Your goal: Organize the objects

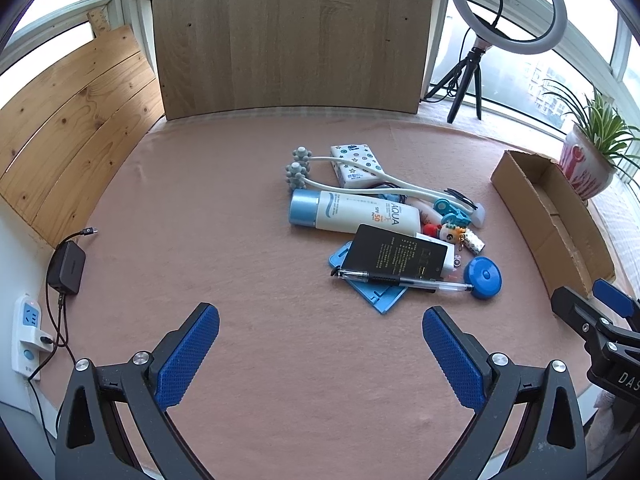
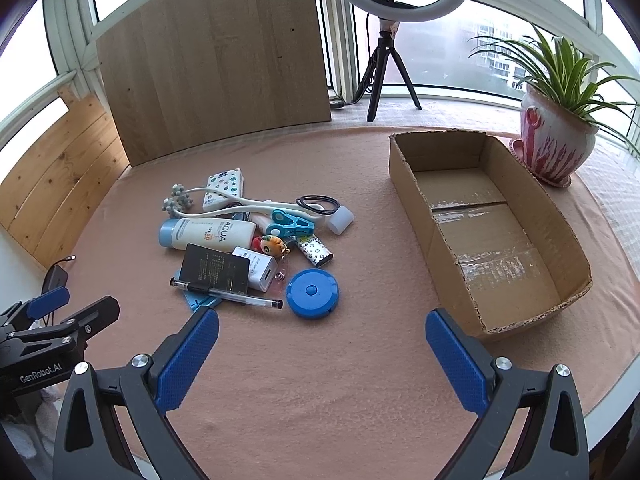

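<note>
A pile of small items lies mid-table: a white sunscreen bottle (image 1: 352, 214) (image 2: 208, 234), a black booklet (image 1: 394, 252) (image 2: 214, 268), a pen (image 1: 404, 281) (image 2: 228, 294), a round blue tape measure (image 1: 483, 276) (image 2: 313, 291), a patterned tissue pack (image 1: 357, 164) (image 2: 224, 188), a white roller massager (image 1: 360, 178), a blue clip (image 2: 290, 224). An empty cardboard box (image 2: 492, 232) (image 1: 552, 224) stands to the right. My left gripper (image 1: 320, 344) is open, short of the pile. My right gripper (image 2: 322, 346) is open, between pile and box, holding nothing.
A wooden board (image 1: 288, 36) leans at the table's back, pine planks (image 1: 68, 120) at the left. A charger (image 1: 66, 266) and power strip (image 1: 26, 332) sit at the left edge. A ring light on a tripod (image 2: 390, 32) and a potted plant (image 2: 556, 136) stand behind the box.
</note>
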Demonstrator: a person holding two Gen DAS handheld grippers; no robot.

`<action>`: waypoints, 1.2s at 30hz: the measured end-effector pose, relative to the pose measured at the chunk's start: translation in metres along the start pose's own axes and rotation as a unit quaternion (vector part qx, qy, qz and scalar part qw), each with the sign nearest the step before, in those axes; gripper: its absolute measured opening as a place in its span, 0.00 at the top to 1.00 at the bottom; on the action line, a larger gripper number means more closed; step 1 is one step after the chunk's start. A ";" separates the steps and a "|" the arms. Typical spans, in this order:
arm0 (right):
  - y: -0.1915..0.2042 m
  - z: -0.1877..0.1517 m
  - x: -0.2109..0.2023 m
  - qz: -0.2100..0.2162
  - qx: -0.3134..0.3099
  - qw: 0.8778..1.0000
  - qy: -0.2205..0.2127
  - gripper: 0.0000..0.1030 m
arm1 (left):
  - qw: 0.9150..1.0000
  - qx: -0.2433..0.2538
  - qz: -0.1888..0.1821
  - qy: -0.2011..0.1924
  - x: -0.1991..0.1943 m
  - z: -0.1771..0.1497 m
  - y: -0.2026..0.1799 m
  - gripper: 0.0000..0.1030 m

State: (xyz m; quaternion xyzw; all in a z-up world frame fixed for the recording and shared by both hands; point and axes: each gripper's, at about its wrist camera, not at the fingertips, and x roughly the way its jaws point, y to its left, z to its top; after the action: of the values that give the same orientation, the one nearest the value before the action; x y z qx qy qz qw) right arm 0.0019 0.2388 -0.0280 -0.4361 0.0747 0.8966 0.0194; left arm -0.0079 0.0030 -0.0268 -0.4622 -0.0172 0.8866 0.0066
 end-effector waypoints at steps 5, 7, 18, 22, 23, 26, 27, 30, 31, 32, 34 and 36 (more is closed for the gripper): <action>0.000 -0.001 0.000 0.001 0.000 1.000 0.002 0.01 | 1.000 0.001 0.000 0.001 0.000 -0.002 0.000 0.00; 0.001 -0.002 0.001 0.003 0.000 1.000 0.004 0.01 | 1.000 0.001 -0.001 0.003 0.001 -0.002 0.000 0.00; -0.002 -0.003 0.007 0.004 0.002 1.000 0.015 0.01 | 1.000 0.003 -0.001 0.007 0.006 -0.001 -0.001 0.00; -0.003 -0.001 0.011 0.008 0.000 1.000 0.020 0.01 | 1.000 0.002 -0.005 0.010 0.011 0.001 0.000 0.00; -0.003 -0.001 0.012 0.009 -0.001 1.000 0.021 0.01 | 1.000 0.002 -0.006 0.010 0.013 0.002 0.000 0.00; -0.004 0.001 0.015 0.012 -0.002 1.000 0.024 0.01 | 1.000 0.004 -0.005 0.008 0.018 0.007 0.000 0.00; -0.004 0.002 0.017 0.014 -0.001 1.000 0.025 0.01 | 1.000 0.004 -0.005 0.007 0.020 0.009 0.000 0.00; -0.007 0.007 0.023 0.019 0.005 0.999 0.030 0.01 | 1.000 0.004 -0.006 0.007 0.028 0.015 -0.002 0.00; -0.008 0.009 0.025 0.021 0.004 0.999 0.031 0.02 | 1.000 0.005 -0.004 0.006 0.030 0.018 -0.003 0.00; -0.008 0.011 0.028 0.021 0.003 0.999 0.031 0.03 | 1.000 0.007 -0.004 0.007 0.033 0.020 -0.004 0.02; -0.010 0.015 0.034 0.025 0.003 0.999 0.038 0.14 | 1.000 0.011 -0.007 0.007 0.038 0.026 -0.007 0.03; -0.012 0.020 0.041 0.032 0.006 0.998 0.046 0.17 | 1.000 0.012 -0.010 0.006 0.043 0.033 -0.010 0.05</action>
State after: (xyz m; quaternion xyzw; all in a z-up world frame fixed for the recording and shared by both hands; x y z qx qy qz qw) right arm -0.0376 0.2521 -0.0495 -0.4740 0.0953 0.8753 -0.0101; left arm -0.0597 0.0133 -0.0433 -0.4675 -0.0111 0.8837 0.0214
